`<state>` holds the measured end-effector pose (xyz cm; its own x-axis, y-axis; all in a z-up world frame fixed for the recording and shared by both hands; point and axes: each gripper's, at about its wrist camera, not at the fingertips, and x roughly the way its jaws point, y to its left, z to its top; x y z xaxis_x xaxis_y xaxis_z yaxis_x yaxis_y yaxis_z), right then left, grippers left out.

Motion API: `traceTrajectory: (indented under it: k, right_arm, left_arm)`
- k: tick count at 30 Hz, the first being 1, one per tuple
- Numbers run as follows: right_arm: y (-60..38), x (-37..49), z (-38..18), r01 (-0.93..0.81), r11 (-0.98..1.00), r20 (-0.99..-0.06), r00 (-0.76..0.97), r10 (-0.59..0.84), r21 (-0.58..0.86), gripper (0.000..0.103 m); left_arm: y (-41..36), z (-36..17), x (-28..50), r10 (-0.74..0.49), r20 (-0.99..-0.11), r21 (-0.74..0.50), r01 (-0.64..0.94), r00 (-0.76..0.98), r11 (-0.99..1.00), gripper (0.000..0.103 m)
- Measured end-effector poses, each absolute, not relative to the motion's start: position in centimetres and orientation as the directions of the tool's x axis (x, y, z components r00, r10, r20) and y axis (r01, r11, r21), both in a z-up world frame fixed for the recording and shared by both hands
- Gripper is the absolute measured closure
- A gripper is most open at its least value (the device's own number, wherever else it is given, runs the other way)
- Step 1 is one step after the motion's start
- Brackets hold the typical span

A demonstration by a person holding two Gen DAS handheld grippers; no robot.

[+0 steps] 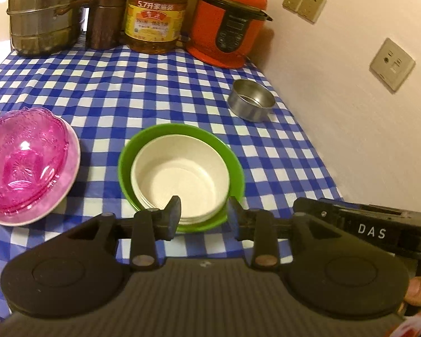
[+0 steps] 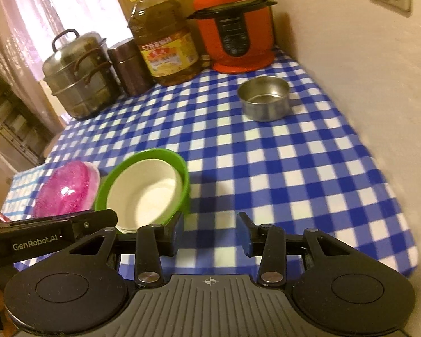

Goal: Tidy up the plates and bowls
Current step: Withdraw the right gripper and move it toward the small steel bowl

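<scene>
A white bowl [image 1: 179, 174] sits nested in a green bowl [image 1: 234, 163] on the blue checked tablecloth [image 1: 126, 95]. To its left, a pink glass bowl [image 1: 22, 160] lies in a pale pink dish [image 1: 71, 168]. A small steel bowl [image 1: 251, 101] stands further back, near the wall. My left gripper [image 1: 204, 219] is open, its fingers standing either side of the nested bowls' near rim without pressing it. My right gripper [image 2: 211, 230] is open over bare cloth, just right of the green bowl [image 2: 143, 156], with nothing between its fingers. The steel bowl [image 2: 263, 98] lies ahead of it.
Along the back stand a steel steamer pot [image 1: 45, 14], a brown canister [image 1: 106, 16], a big oil bottle [image 1: 154, 16] and a red pressure cooker [image 1: 227, 22]. A wall with sockets [image 1: 391, 64] bounds the table's right side. The cloth's near right corner [image 2: 401, 252] drops off.
</scene>
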<state>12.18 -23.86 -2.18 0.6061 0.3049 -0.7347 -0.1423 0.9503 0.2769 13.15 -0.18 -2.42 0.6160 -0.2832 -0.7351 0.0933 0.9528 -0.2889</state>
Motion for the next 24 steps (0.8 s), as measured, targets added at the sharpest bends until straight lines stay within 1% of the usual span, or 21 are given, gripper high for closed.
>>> traceTrajectory:
  k: [7, 24]
  right_arm:
    - [-25.8, 10.8, -1.7, -0.115, 0.961, -0.735, 0.623, 0.266, 0.250, 0.061]
    - [-28.5, 10.6, -1.5, -0.061, 0.959, -0.725, 0.642, 0.249, 0.275, 0.060]
  left_arm:
    - [-2.2, -2.5, 12.4, -0.288, -0.739, -0.276, 0.117, 0.609, 0.954, 0.069]
    - [-4.3, -1.7, 13.1, -0.296, -0.735, -0.256, 0.154, 0.610, 0.954, 0.069]
